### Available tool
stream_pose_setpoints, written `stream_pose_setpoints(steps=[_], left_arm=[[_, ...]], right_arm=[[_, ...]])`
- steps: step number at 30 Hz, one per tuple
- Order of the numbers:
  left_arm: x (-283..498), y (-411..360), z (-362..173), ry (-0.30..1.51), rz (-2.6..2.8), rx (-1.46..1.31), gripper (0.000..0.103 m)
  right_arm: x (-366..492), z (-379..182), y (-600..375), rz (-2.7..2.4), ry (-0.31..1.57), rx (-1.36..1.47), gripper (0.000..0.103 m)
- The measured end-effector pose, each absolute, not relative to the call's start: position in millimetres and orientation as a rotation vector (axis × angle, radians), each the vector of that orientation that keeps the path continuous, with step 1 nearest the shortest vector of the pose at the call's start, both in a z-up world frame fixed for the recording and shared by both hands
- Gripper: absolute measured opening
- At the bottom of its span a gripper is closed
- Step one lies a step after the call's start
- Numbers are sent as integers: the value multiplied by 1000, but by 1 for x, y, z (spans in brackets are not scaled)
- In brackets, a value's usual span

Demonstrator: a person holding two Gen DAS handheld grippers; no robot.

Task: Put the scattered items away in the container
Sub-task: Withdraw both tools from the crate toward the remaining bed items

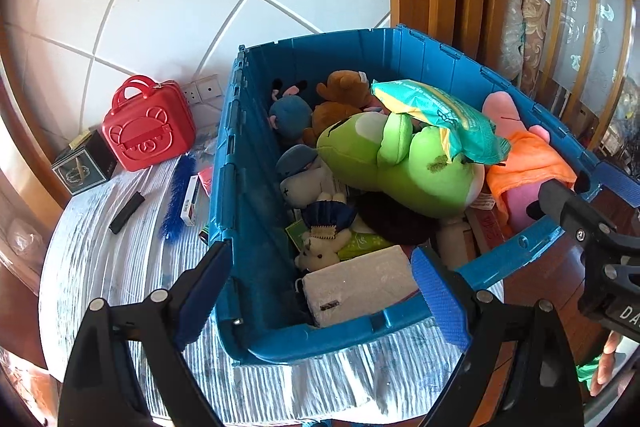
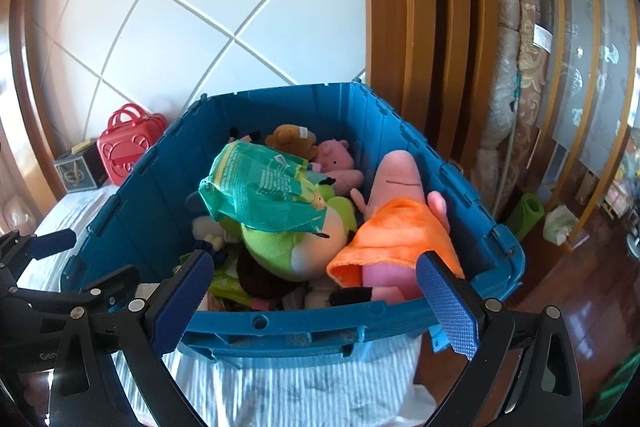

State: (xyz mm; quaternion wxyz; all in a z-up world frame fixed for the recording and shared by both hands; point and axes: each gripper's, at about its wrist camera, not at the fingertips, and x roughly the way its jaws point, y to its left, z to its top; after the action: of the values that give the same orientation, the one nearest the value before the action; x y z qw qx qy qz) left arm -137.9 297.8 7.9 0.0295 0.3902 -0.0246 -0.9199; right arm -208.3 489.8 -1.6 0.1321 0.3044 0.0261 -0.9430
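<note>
Both grippers sit nearest the lenses, the left gripper (image 1: pixel 322 289) and the right gripper (image 2: pixel 318 301) each with fingers spread wide and nothing between them, poised at the near rim of the blue bin (image 1: pixel 256 155). Inside the bin, which stands on a striped cloth (image 1: pixel 100 247), lies a heap of goods: a green plush frog (image 1: pixel 400 163), a pink plush doll in an orange dress (image 2: pixel 396 223), a teal packet (image 1: pixel 440 115) resting on top of the frog, a brown bear (image 1: pixel 340 95) and a white block (image 1: pixel 360 287). Left of the bin, outside it, remain a red case (image 1: pixel 148 127), a dark box (image 1: pixel 82 167), a blue brush (image 1: pixel 178 195), a small carton (image 1: pixel 192 201) and a black bar (image 1: pixel 126 213); other scraps beside the wall are too hidden to name. Most items appear stowed, and perhaps five are left.
</note>
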Motion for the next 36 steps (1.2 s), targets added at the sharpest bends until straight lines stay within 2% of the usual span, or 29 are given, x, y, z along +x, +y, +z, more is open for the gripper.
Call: stream_pose_setpoints(steps=[9, 16, 27, 36], left_arm=[[-109, 276, 17, 2, -2862, 1143, 92], [-82, 222, 20, 68, -2887, 1093, 92], [-25, 89, 8, 57, -2920, 1030, 92], [-22, 9, -19, 115, -2811, 1052, 92]], right_arm=[[-189, 6, 477, -2738, 85, 862, 103], [-161, 12, 442, -2758, 104, 843, 103], [-100, 9, 321, -2761, 90, 858, 103], [-83, -8, 224, -2672, 157, 919, 103]])
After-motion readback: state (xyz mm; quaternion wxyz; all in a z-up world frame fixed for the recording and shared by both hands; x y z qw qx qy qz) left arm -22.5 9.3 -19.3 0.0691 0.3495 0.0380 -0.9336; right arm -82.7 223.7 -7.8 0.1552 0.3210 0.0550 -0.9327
